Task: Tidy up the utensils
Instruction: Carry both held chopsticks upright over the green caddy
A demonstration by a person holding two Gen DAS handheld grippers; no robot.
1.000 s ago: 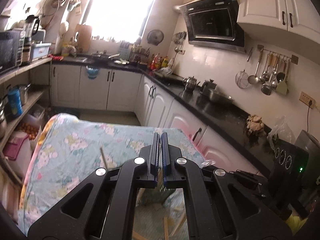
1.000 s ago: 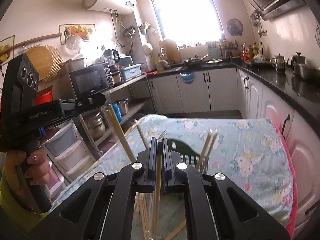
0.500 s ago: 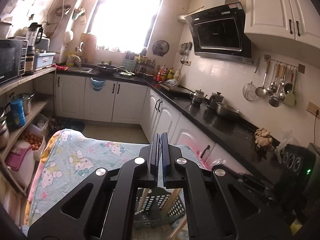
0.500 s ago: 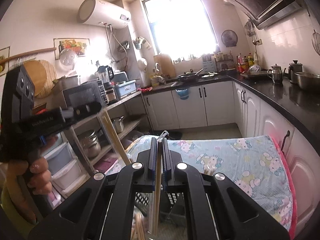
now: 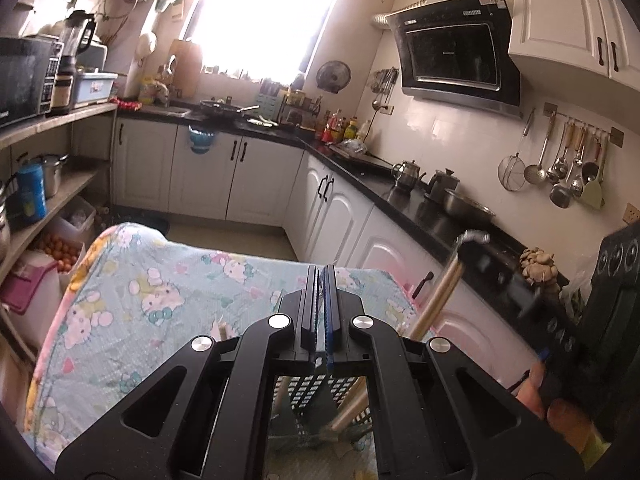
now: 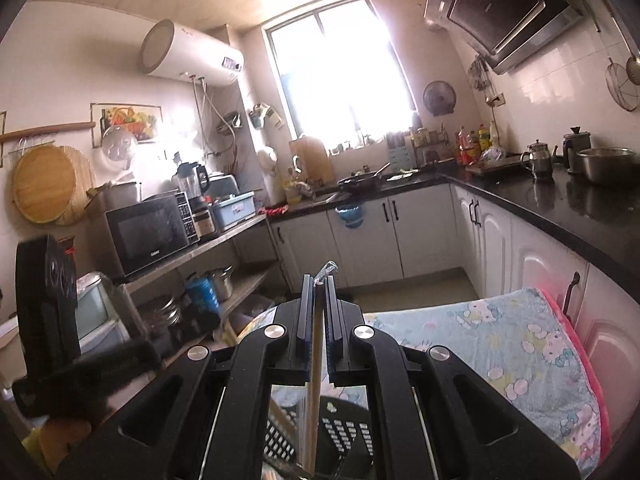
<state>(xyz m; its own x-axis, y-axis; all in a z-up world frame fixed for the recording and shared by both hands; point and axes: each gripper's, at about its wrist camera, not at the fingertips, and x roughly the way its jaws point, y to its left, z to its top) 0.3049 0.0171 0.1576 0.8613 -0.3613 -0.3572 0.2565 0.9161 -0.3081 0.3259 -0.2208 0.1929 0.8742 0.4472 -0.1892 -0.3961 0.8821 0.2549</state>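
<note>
A desk [image 5: 132, 304] draped in a pale blue cartoon-print cloth is filling the near part of both views, in a small kitchen. A bright window [image 6: 340, 80] is glaring on the far wall. White cabinets under a black worktop [image 5: 432, 208] are running along the far side and down the right. A range hood [image 5: 456, 60] is hanging on the right wall, with ladles and a strainer dangling from a rail [image 5: 576, 168] beyond it. On the left, open shelving is carrying a microwave [image 6: 148, 232] and a blender.

The left tongs [image 5: 319, 312] are sitting fully together with nothing between them. The right tongs [image 6: 318, 312] are clamping a long wooden-handled utensil [image 6: 316, 360]; its shaft is running up between the pads and a metal hook end is poking out just past the tips. In the left wrist view the same utensil [image 5: 440, 292] is rising at a slant on the right, above a dark slotted basket [image 5: 308, 396] standing on the desk just below both tongs. More wooden handles are leaning in that basket.

The basket is largely hidden behind the tongs' frames in both views, so its compartments and the number of handles are hard to make out. The right tongs' body at the right edge of the left view is blurring, and the hand [image 5: 560, 412] gripping it is cut off by the frame.
</note>
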